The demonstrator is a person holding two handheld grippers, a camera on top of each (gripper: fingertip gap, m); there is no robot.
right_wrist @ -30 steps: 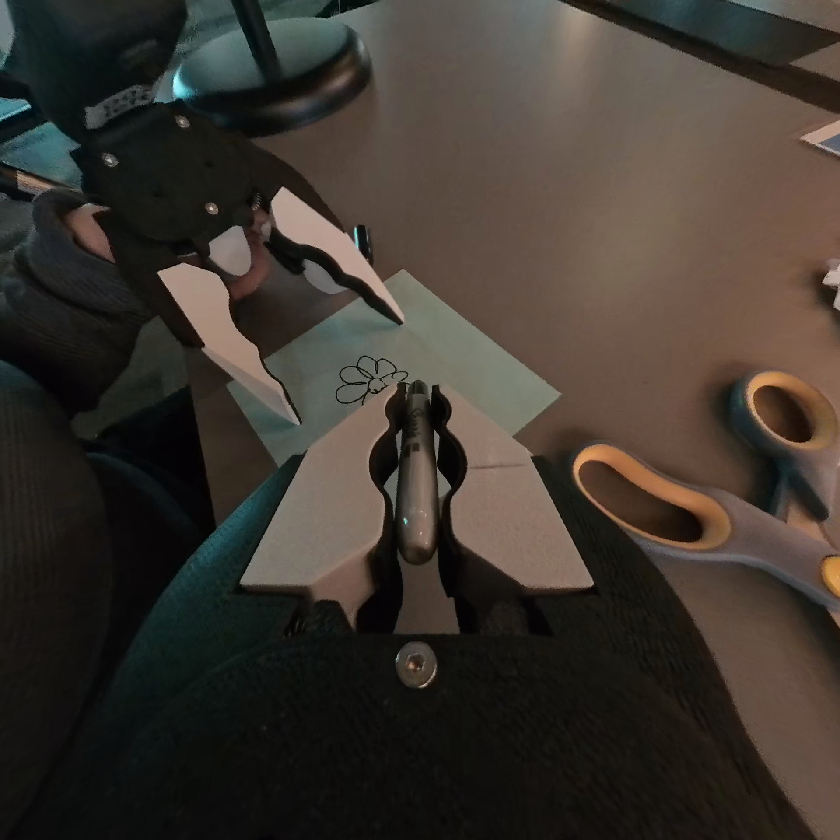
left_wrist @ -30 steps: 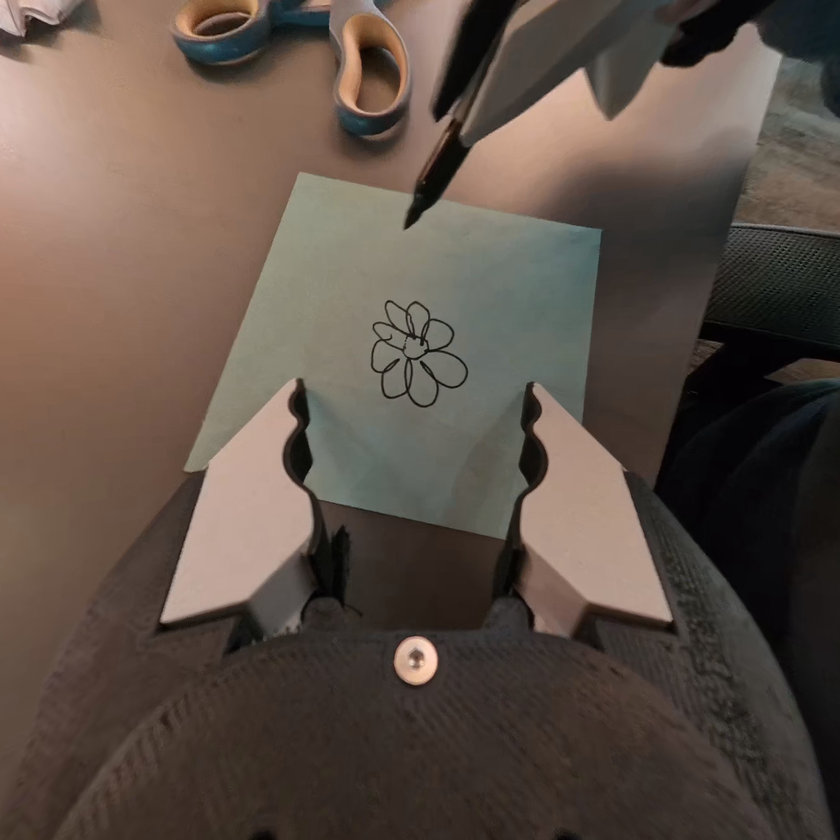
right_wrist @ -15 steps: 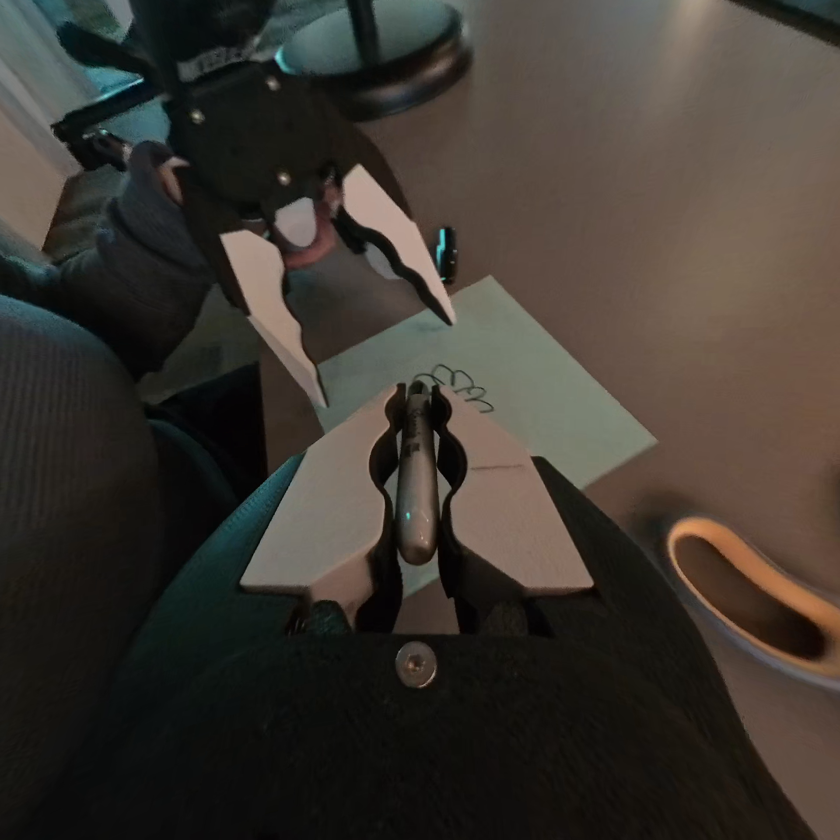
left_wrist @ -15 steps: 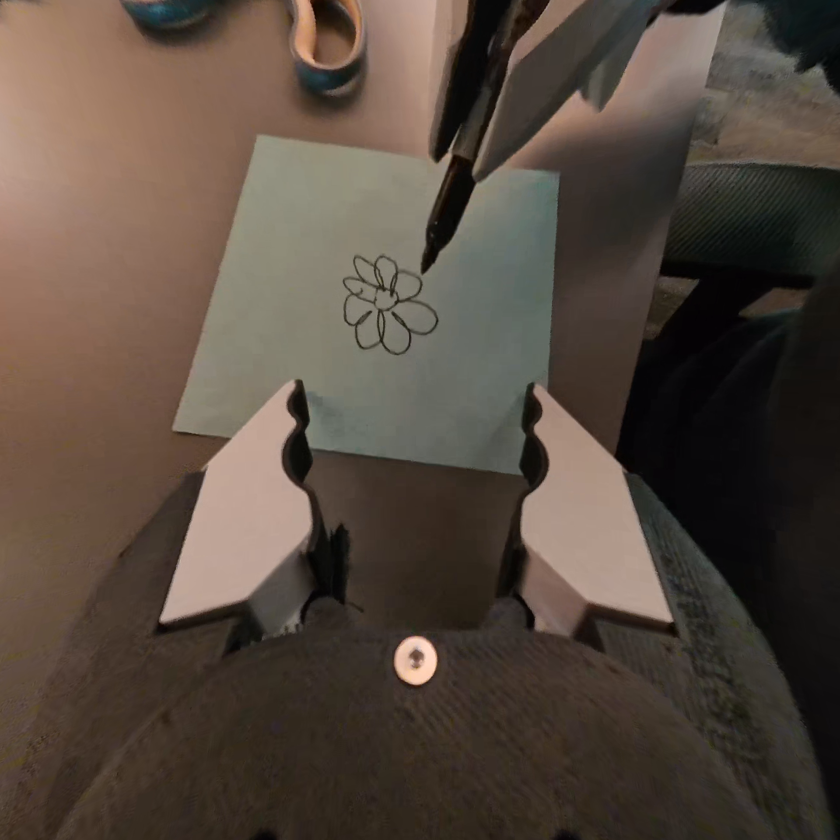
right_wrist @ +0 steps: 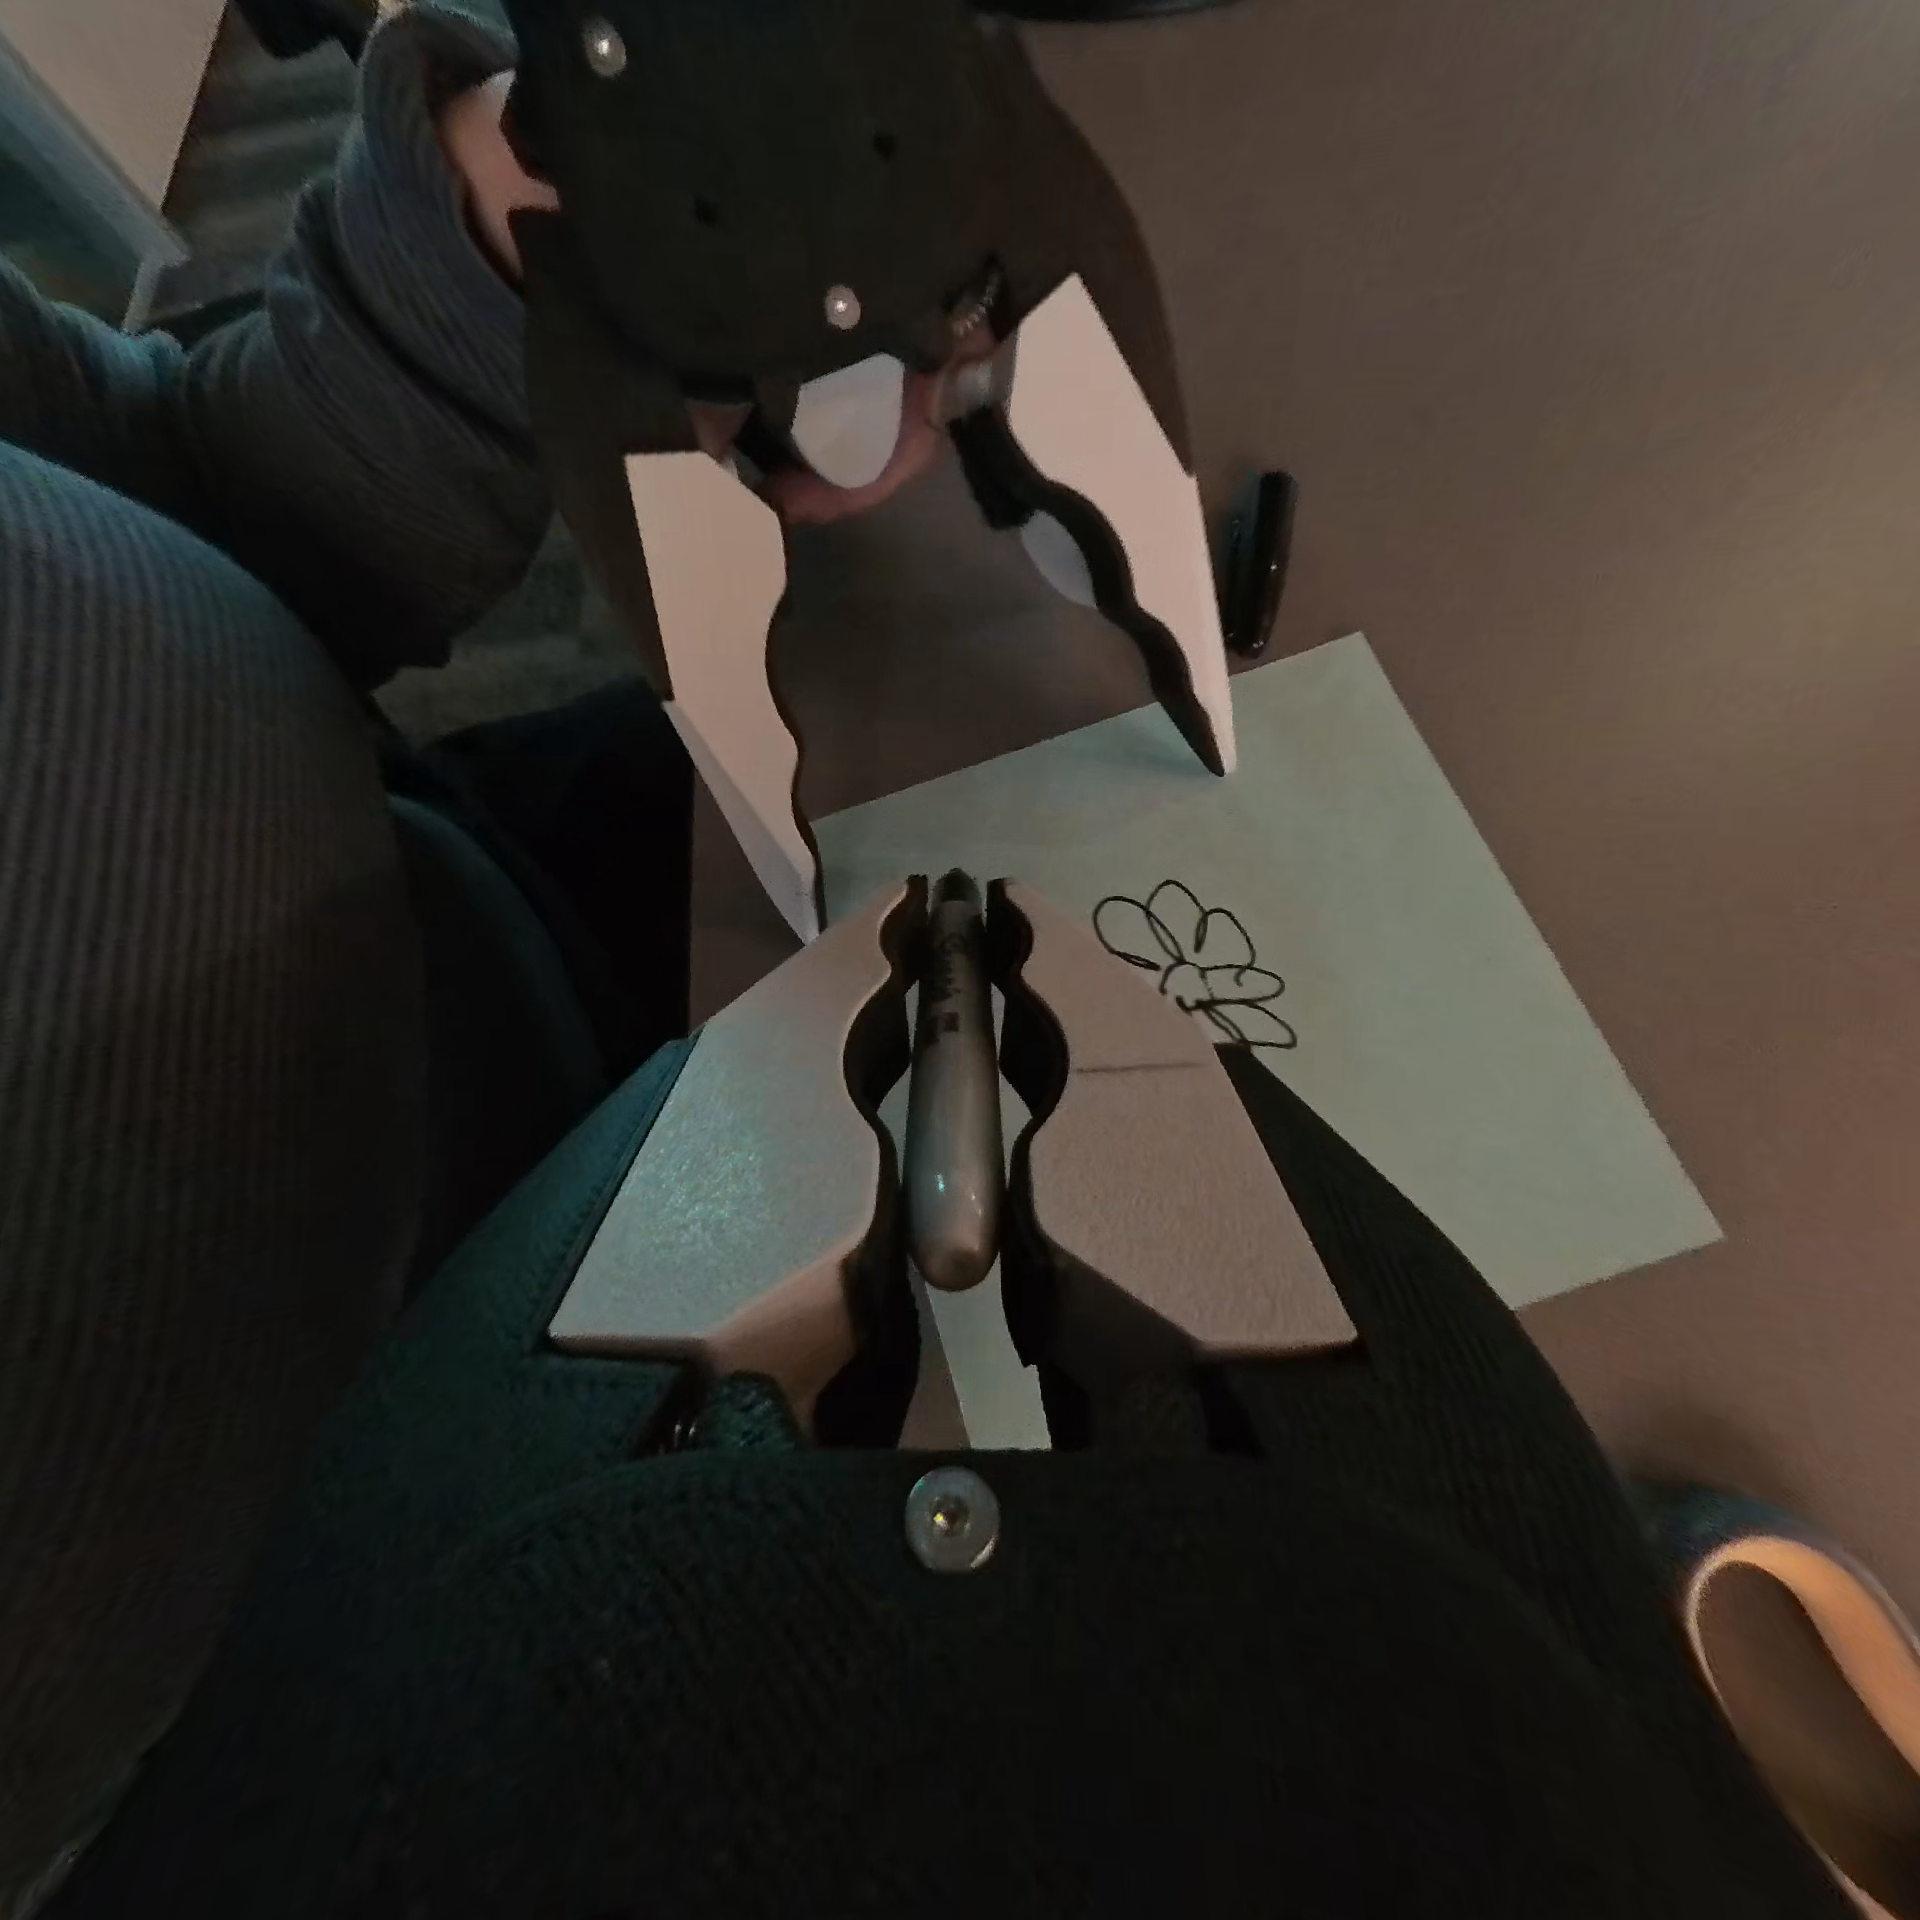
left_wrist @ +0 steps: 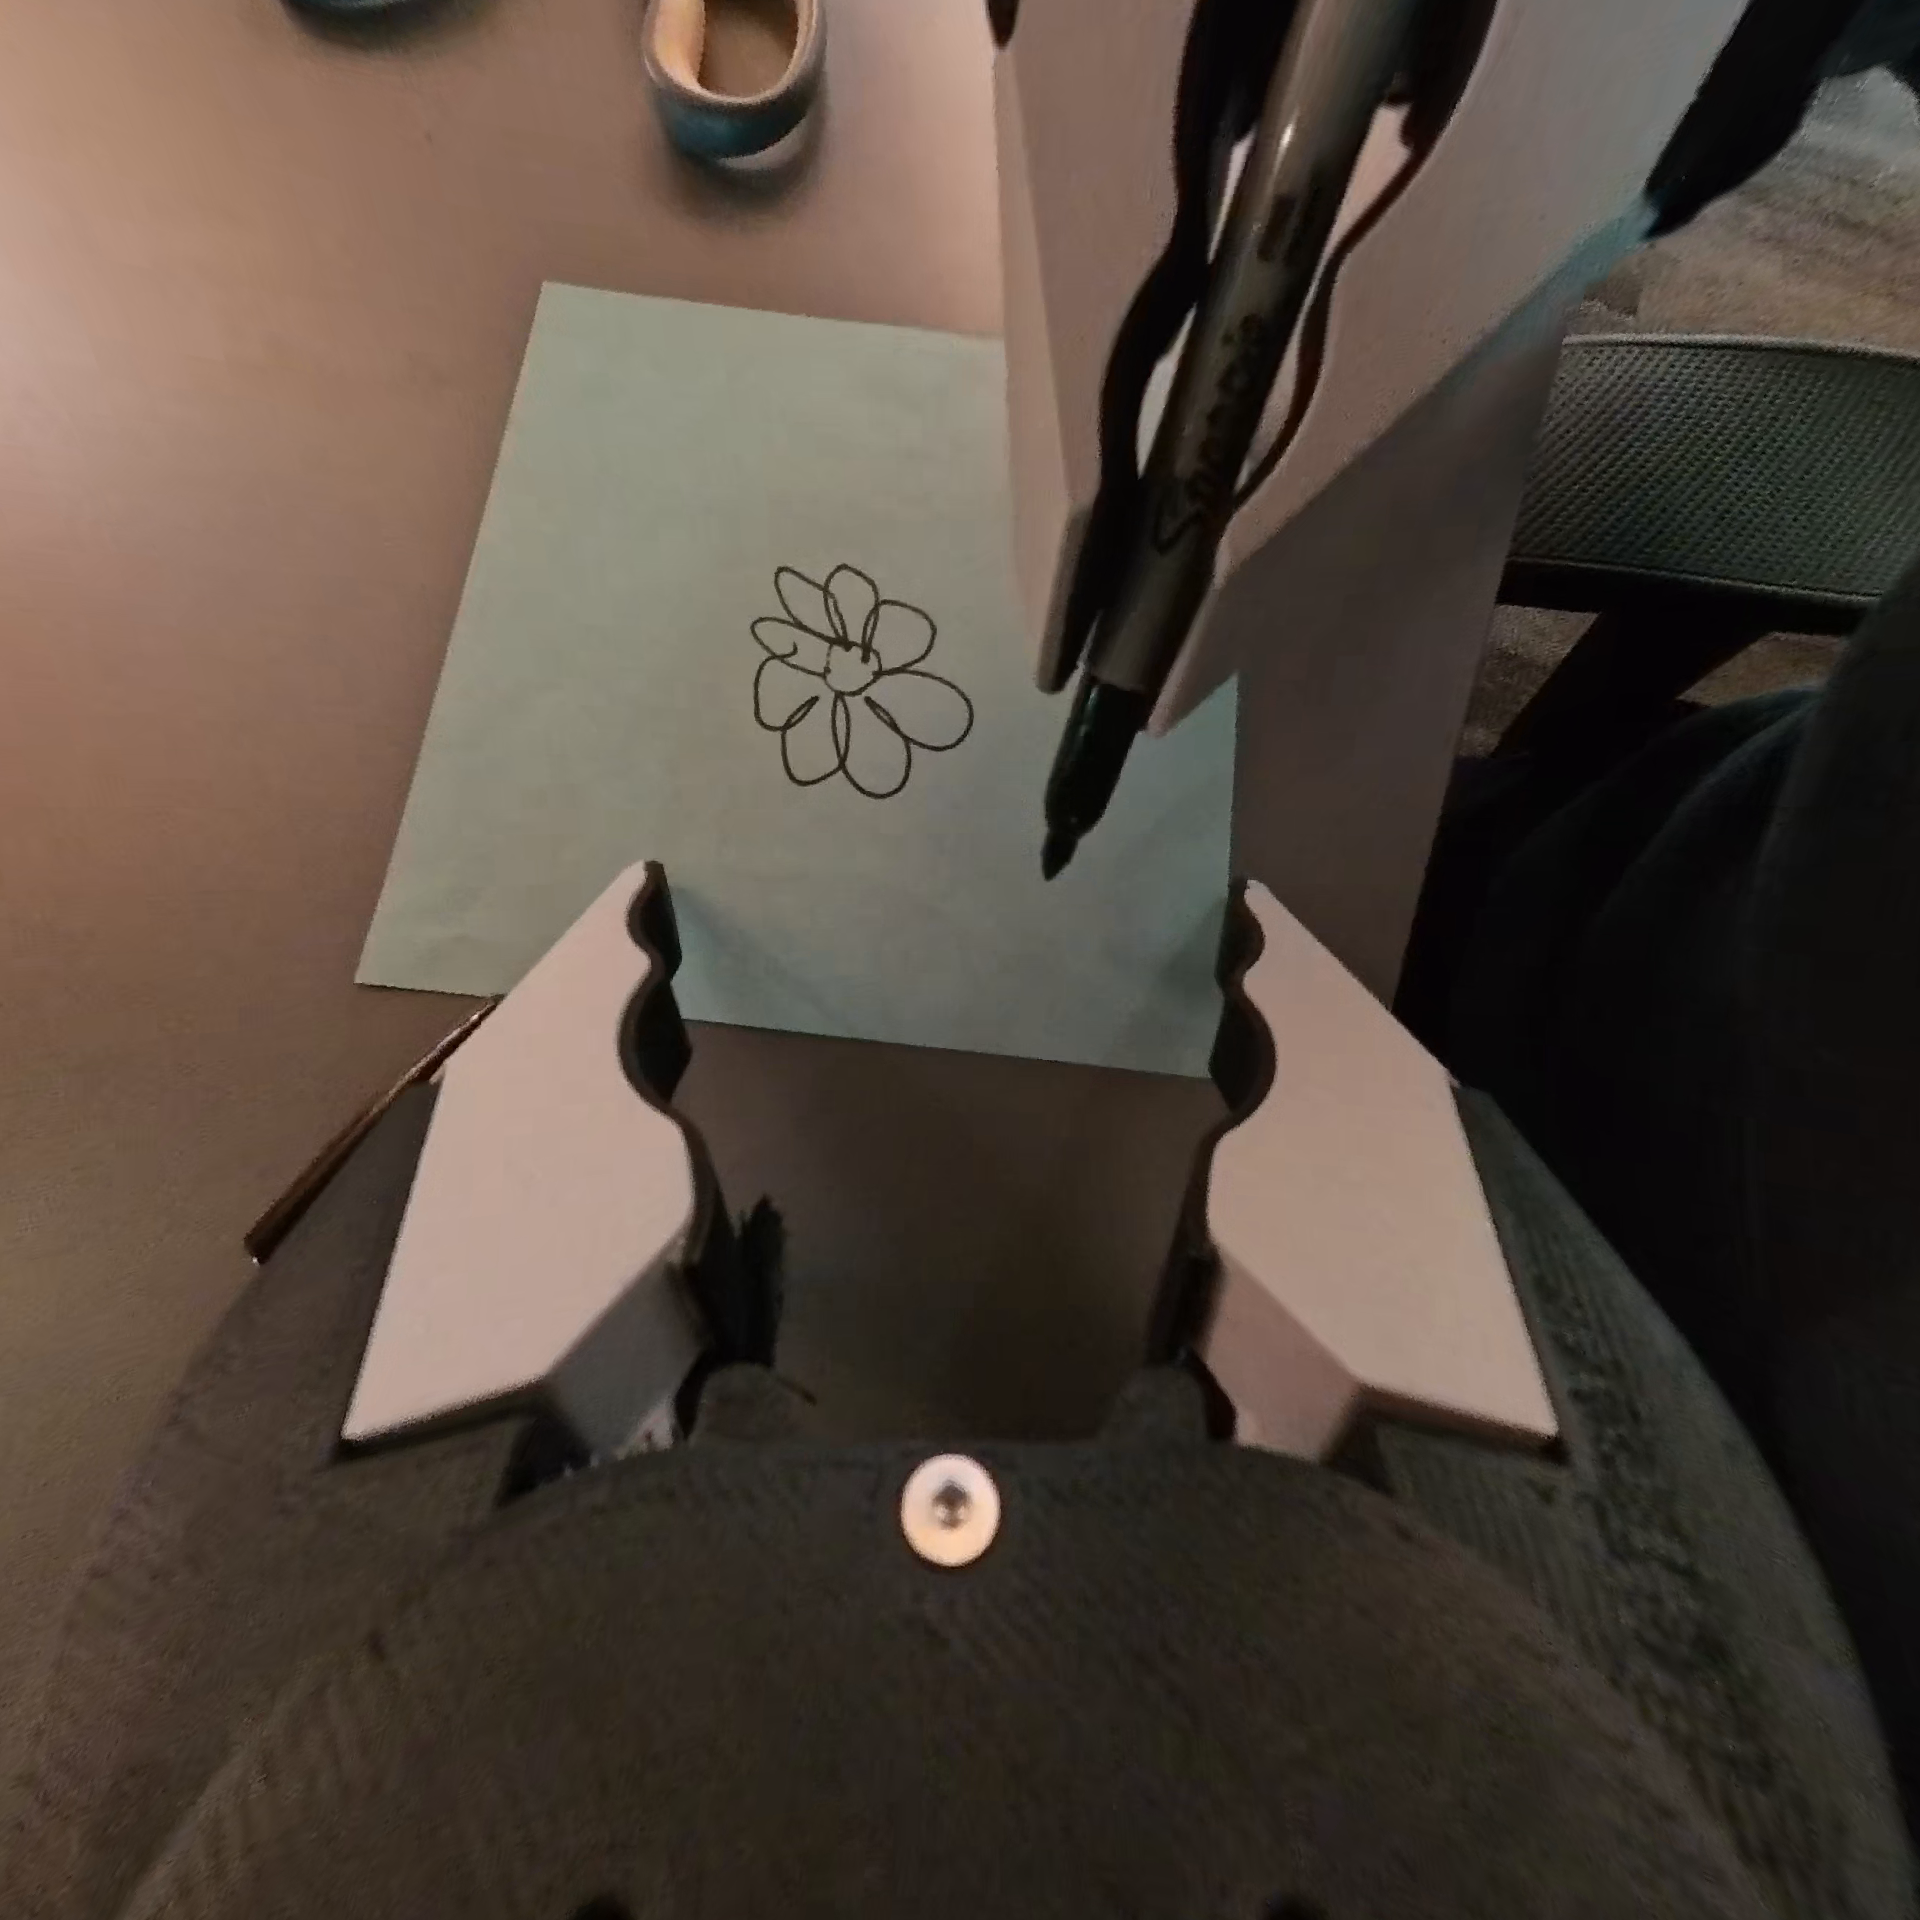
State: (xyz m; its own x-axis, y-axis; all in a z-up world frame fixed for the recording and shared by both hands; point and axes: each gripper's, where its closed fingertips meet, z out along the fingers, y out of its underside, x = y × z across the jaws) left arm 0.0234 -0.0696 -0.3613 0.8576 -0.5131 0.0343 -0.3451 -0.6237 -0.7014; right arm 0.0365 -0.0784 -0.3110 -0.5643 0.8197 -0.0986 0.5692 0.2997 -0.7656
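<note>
The left gripper (left_wrist: 951, 935) hangs over the near edge of a pale green paper (left_wrist: 644, 582) on the brown table (left_wrist: 208, 520), its fingers (left_wrist: 540, 1122) wide apart with nothing between them. In the right wrist view, one fingertip of it stands on or just above the paper's corner at 12 o'clock; the other sits off the paper toward 10 o'clock, and I cannot tell whether either touches.

The right gripper (right_wrist: 954, 883) has its fingers (right_wrist: 727, 1143) clamped on a grey marker (right_wrist: 951, 1122), the barrel lying along the slot between the pads. In the left wrist view the marker comes down from 1 o'clock, uncapped, its black tip (left_wrist: 1060, 857) over the paper at 4 o'clock of a flower (left_wrist: 857, 681) drawn in black line at the sheet's middle. Whether the tip touches the paper cannot be told.

A black cap (right_wrist: 1252, 561) lies on the table just past the paper's corner at 12 o'clock in the right wrist view. Scissors (left_wrist: 732, 88) with blue and cream handles lie beyond the paper at 11 o'clock in the left wrist view. A dark ribbed sleeve (right_wrist: 343, 343) covers the arm behind the left gripper. A mesh chair (left_wrist: 1714, 468) stands off the table edge at 3 o'clock.
</note>
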